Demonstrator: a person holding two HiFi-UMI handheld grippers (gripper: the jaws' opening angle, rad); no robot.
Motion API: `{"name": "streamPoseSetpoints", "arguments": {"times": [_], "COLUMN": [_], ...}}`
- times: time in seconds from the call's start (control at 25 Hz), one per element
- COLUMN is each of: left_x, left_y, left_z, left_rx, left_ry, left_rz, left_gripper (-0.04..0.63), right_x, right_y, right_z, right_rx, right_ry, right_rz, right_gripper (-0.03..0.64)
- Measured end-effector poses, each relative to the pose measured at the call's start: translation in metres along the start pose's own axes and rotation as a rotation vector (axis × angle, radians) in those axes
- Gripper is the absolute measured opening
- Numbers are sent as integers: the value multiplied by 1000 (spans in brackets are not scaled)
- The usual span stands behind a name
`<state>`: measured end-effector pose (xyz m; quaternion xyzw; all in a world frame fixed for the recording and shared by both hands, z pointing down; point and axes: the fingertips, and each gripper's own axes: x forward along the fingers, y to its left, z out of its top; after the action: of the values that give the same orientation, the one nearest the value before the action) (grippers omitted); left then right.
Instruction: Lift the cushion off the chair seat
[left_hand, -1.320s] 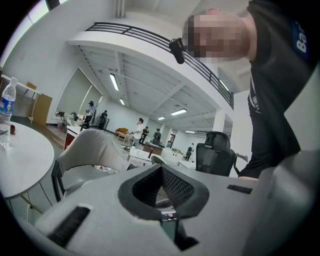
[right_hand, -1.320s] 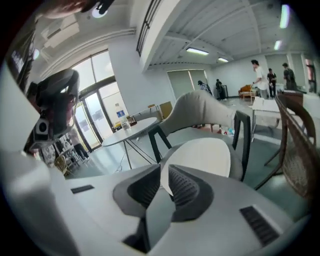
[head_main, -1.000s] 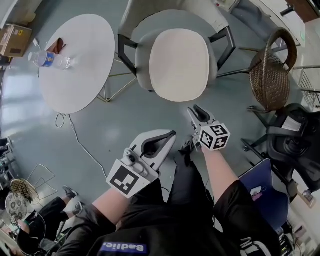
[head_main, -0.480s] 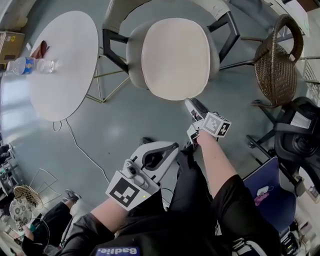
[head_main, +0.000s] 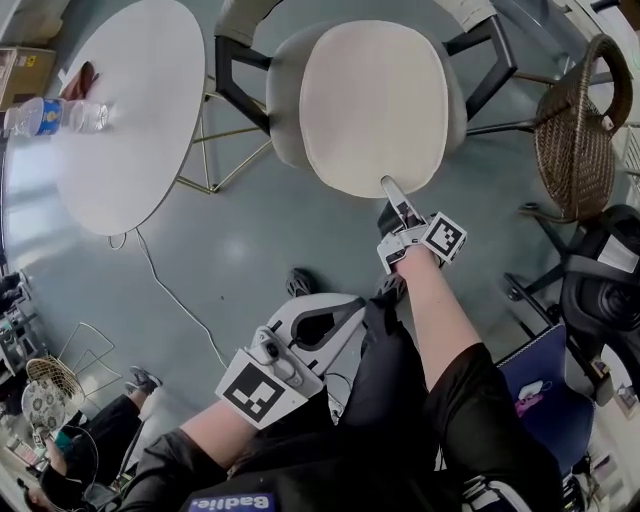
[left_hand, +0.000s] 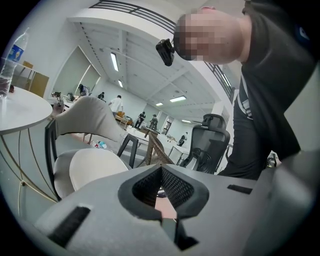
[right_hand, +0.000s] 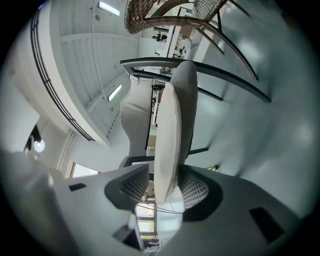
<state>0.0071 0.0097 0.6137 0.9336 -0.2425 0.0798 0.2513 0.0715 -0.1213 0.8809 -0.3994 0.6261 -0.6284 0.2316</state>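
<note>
A cream cushion (head_main: 372, 105) lies on the grey seat of a black-framed chair (head_main: 285, 100). My right gripper (head_main: 388, 187) is rolled onto its side at the cushion's near edge. In the right gripper view the cushion's edge (right_hand: 167, 135) stands between the jaws of the right gripper (right_hand: 164, 187), which are opening, with a gap showing on each side. My left gripper (head_main: 345, 305) hangs low by the person's legs, well short of the chair. In the left gripper view the left gripper (left_hand: 161, 170) is shut and holds nothing, and the cushion (left_hand: 95, 167) lies ahead to the left.
A round white table (head_main: 130, 120) with a water bottle (head_main: 55, 115) stands left of the chair. A wicker chair (head_main: 580, 130) and a black office chair (head_main: 605, 290) are at the right. A cable (head_main: 170, 290) runs over the grey floor.
The right gripper has rolled onto its side, opened, and moved forward until its tips reach the cushion's near edge. The left gripper has sunk a little.
</note>
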Motion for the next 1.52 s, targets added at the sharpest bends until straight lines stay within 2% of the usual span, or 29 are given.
{"name": "streamPoseSetpoints", "arguments": {"times": [0.08,0.16,0.44,0.56,1.0,1.28,1.4,1.52], "left_x": [-2,-5,-18,-25,-63,-86,-95,-106], "left_y": [0,0,-18,-32,-87,-115,-126,-133], "left_z": [2,7,40,57,141,195,216,236], "left_rx": [1,-1,3,27,74,110,126,156], "left_ry": [-1,-2,-43,-48,-110,-181,-207,-240], "left_rz": [5,12,18,6,6,29,32,46], "left_gripper": [12,12,12,12,12,12,12,12], "right_x": [1,1,-14,-25,-78,-111,-118,-127], "right_y": [3,10,69,100,224,308,349,378], "right_z": [1,1,5,12,14,3,3,1], "right_rx": [2,5,-24,-44,-96,-204,-244,-262], "right_ry": [-8,-13,1,3,39,113,127,141], "right_rz": [8,17,54,66,88,124,169,156], "right_gripper": [100,84,70,66,64,64,63,63]}}
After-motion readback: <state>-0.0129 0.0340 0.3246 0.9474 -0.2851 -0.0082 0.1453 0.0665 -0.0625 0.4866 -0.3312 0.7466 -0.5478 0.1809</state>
